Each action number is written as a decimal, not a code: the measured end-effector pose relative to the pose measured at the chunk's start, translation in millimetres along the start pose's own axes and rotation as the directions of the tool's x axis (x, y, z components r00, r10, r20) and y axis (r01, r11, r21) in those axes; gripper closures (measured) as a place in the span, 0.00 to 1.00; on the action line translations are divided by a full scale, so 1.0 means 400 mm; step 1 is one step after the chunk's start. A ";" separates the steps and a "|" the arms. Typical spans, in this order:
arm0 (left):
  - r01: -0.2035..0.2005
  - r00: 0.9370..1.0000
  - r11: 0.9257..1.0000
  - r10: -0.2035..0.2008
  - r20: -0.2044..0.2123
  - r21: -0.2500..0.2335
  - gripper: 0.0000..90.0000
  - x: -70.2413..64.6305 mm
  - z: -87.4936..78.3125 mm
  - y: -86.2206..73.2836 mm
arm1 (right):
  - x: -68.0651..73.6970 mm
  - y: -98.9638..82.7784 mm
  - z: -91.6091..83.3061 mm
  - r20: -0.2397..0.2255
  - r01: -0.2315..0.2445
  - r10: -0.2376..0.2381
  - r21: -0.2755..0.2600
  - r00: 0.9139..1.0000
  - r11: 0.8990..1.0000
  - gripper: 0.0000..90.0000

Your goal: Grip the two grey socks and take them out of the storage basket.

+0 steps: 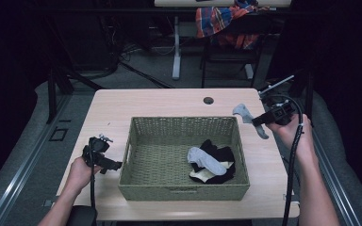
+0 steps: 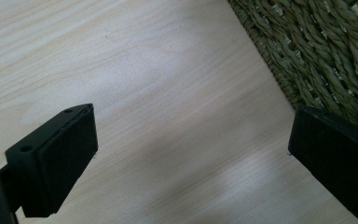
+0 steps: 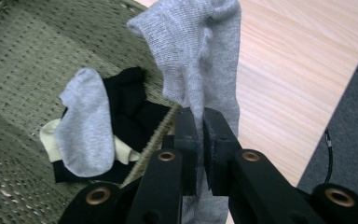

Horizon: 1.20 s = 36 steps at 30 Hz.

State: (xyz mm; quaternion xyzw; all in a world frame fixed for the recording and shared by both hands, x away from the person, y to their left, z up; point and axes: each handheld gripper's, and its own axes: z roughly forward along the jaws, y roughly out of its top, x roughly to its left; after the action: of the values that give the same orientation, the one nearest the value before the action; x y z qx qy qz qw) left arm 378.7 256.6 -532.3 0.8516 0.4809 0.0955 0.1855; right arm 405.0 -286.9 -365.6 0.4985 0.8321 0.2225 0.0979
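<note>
A green woven basket (image 1: 141, 165) sits mid-table and holds a grey sock (image 1: 206, 159) lying on black socks (image 1: 224, 155) and a pale yellow one (image 1: 202, 176). My right gripper (image 1: 259, 120) is shut on another grey sock (image 1: 246, 116), held above the table just right of the basket's far right corner. In the right gripper view that grey sock (image 3: 200, 60) hangs pinched in the gripper (image 3: 199, 140), with the basket's socks (image 3: 86, 123) below. My left gripper (image 1: 114, 165) rests open beside the basket's left wall; in the left gripper view its jaws stand wide apart over bare table (image 2: 168, 116), next to the basket (image 2: 326, 51).
A round cable hole (image 1: 208, 100) is in the table's far edge. Behind the table a plaid cloth (image 1: 221, 21) hangs over a chair. Cables trail from both grippers toward the table's near edge.
</note>
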 end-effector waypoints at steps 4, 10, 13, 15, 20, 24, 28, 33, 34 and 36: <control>0.003 1.000 1.000 -0.003 -0.002 0.002 0.02 0.001 0.000 -0.001 | -0.033 -0.015 0.000 0.007 -0.039 0.039 0.008 0.999 0.999 0.95; 0.007 1.000 1.000 -0.007 0.005 0.000 0.01 0.002 0.001 0.000 | -0.064 -0.029 0.006 0.029 -0.071 0.070 0.020 0.997 0.997 0.95; 0.005 1.000 1.000 -0.005 0.001 0.001 0.01 0.002 0.002 0.000 | -0.077 -0.036 0.019 0.034 -0.083 0.082 0.035 0.996 0.996 0.95; 0.004 1.000 1.000 -0.004 0.001 0.002 0.01 0.002 0.003 0.000 | -0.084 -0.039 0.026 0.037 -0.089 0.088 0.046 0.995 0.995 0.95; 0.005 1.000 1.000 -0.005 0.003 0.002 0.01 0.003 0.004 0.000 | -0.119 -0.055 0.057 0.043 -0.134 0.131 0.073 0.990 0.988 0.95; 0.003 1.000 1.000 -0.003 0.004 0.001 0.01 0.003 0.003 0.000 | -0.134 -0.062 0.076 0.040 -0.152 0.149 0.090 0.988 0.984 0.95; 0.002 1.000 1.000 -0.002 0.004 0.001 0.01 0.003 0.003 0.000 | -0.143 -0.067 0.090 0.039 -0.165 0.162 0.102 0.986 0.981 0.95; 0.002 1.000 1.000 -0.002 0.004 0.000 0.01 0.002 0.003 0.001 | -0.156 -0.074 0.105 0.036 -0.176 0.173 0.126 0.984 0.976 0.95; 0.002 1.000 1.000 -0.002 0.003 0.000 0.01 0.002 0.003 0.001 | -0.159 -0.076 0.110 0.038 -0.181 0.178 0.128 0.983 0.975 0.95; 0.002 1.000 1.000 -0.002 0.002 0.001 0.01 0.002 0.002 0.001 | -0.166 -0.080 0.123 0.033 -0.183 0.180 0.143 0.983 0.973 0.95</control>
State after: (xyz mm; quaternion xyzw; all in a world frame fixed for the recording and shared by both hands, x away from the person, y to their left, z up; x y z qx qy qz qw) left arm 379.7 257.1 -533.1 0.8513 0.4815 0.0944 0.1858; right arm 430.6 -344.3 -427.8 0.5805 0.7960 0.1643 0.0489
